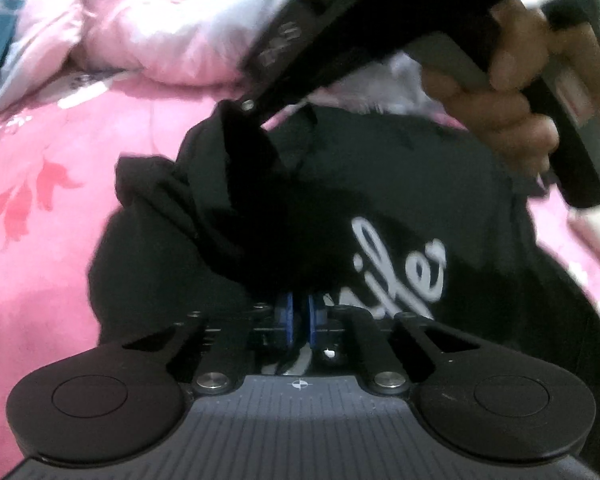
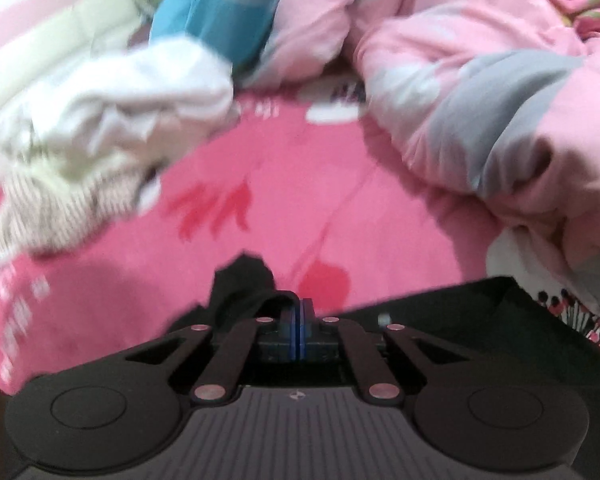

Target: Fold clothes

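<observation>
Pinching, both tools closed, the black T-shirt [image 1: 380,168]: left tool [image 1: 299,314] on its bunched near edge, right tool [image 2: 300,316] seemingly on the far corner.

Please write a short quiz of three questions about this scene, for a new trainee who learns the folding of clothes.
1. True or false: the left tool is closed on the black garment.
2. What does the right tool pinch? A) the white clothes B) the black garment C) the teal cloth
3. What colour is the lettering on the black garment?

Key:
1. True; black fabric is bunched at its blue pads.
2. B; the white clothes and the teal cloth lie apart, farther back on the pink bedsheet.
3. White.
</observation>
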Tool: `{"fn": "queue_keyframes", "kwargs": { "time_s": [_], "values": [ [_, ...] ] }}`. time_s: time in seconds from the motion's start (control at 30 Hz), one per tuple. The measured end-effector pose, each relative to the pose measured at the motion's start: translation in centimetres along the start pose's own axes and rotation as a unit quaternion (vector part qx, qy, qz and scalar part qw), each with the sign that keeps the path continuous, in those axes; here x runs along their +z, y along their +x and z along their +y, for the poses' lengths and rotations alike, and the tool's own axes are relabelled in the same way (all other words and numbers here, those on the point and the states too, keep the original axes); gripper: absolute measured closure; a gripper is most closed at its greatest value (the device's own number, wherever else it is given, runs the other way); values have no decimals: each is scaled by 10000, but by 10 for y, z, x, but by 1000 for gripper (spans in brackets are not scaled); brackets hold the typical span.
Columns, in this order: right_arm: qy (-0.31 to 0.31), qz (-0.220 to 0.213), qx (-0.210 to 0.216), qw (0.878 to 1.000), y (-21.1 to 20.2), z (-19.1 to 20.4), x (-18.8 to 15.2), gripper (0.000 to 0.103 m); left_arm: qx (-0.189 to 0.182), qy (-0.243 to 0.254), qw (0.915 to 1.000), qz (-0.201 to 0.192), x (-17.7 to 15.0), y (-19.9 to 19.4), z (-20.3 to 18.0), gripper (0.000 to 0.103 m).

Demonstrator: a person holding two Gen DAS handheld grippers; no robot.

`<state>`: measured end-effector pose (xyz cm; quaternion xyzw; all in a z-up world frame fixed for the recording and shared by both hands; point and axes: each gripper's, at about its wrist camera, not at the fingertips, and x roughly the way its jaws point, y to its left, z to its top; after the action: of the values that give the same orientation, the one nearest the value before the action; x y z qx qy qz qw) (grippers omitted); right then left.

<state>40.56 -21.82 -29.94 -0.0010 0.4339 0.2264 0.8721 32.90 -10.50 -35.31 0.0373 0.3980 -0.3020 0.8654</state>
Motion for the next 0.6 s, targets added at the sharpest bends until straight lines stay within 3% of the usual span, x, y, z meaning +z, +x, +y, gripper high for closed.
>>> {"fn": "queue_keyframes", "kwargs": {
  "time_s": [0.13,0.23,0.47,0.6],
  "values": [
    [90,-331,202,9992,-9,10,21,102,-2,-753,9965,-353,10,-29,25,99],
    [71,-530,424,9977,-10,22,40,102,58,-1411,9875,-696,16,-55,51,100],
    [-493,-699,854,9927,28,70,77,102,465,-2558,9569,-1294,10,-100,108,100],
    [-779,-624,982,9902,61,94,89,102,770,-3108,9371,-1391,-8,-109,133,100]
  ]
}}
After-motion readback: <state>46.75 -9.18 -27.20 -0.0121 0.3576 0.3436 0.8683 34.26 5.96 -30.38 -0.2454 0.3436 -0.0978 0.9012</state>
